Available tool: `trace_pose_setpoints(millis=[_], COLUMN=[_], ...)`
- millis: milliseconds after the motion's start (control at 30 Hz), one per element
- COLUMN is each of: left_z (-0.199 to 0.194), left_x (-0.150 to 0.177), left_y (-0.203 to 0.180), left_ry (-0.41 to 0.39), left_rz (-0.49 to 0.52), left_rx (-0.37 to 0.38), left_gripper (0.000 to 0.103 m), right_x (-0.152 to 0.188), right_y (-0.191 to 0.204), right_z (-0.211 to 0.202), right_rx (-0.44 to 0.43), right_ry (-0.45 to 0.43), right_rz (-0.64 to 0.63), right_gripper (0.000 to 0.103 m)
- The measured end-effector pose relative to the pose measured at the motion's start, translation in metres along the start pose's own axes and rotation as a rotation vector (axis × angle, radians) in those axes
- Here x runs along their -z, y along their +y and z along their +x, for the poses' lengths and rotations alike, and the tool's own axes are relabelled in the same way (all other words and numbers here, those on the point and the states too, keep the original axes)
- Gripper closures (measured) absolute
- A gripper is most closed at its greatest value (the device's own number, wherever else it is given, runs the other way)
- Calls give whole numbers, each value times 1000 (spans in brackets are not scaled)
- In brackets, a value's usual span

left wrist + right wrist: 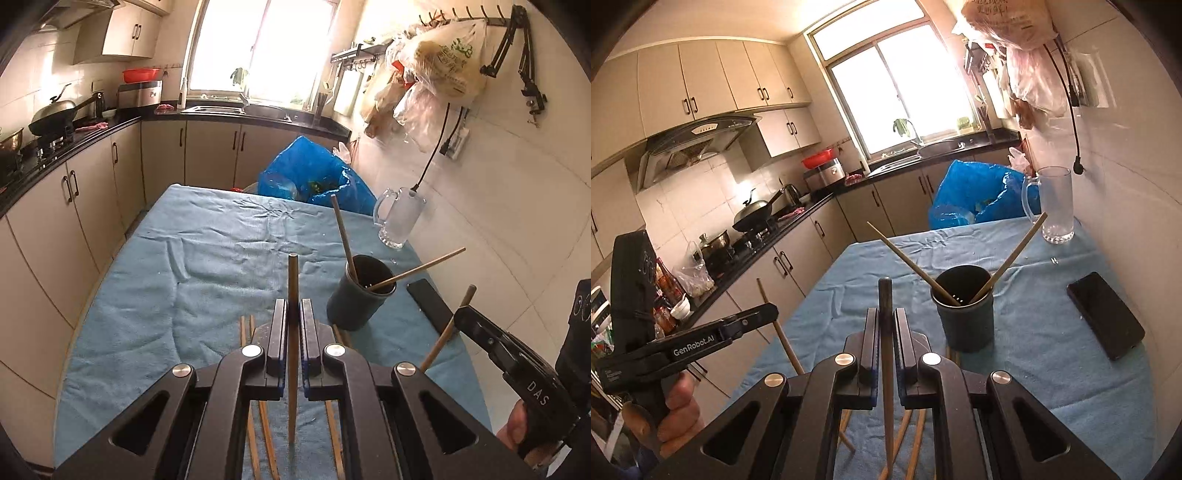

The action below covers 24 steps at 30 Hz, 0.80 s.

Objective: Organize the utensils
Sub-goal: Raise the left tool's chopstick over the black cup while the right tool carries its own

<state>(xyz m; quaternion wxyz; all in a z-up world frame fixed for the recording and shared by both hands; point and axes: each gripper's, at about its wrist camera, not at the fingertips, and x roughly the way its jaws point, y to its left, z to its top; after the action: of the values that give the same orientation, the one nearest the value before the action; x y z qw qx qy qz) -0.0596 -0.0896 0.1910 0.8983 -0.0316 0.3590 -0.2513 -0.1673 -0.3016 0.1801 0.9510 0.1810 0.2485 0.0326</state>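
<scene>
The left gripper (294, 325) is pinching one thin wooden chopstick (293, 295), its fingers clamped tight on it. The right gripper (886, 334) is squeezing another chopstick (885, 302) the same way. Just past them a round dark cup (360, 291) is standing on the wrinkly blue cloth (207, 258) over the worktop, holding two leaning sticks (417, 271). More chopsticks (245, 332) are lying in front of the cup. A flat black phone (1106, 319) and a clear glass mug (1056, 203) are sitting beside and behind the cup.
</scene>
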Motion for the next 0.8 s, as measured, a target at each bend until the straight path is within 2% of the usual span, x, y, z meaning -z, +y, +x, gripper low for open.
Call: trace_pose_setpoints(millis=[333, 800], left_z=[-9, -11], left_x=[-3, -16], left_y=[-4, -17], left_ry=[-19, -6], left_rz=[2, 19], left_rx=[-1, 32], left_gripper=[97, 97], right_x=[-4, -20], right_y=[-5, -15], right_z=[-10, -27], right_rx=[0, 17], right_ry=[-40, -96], right_rz=[10, 31], right_gripper=[95, 95])
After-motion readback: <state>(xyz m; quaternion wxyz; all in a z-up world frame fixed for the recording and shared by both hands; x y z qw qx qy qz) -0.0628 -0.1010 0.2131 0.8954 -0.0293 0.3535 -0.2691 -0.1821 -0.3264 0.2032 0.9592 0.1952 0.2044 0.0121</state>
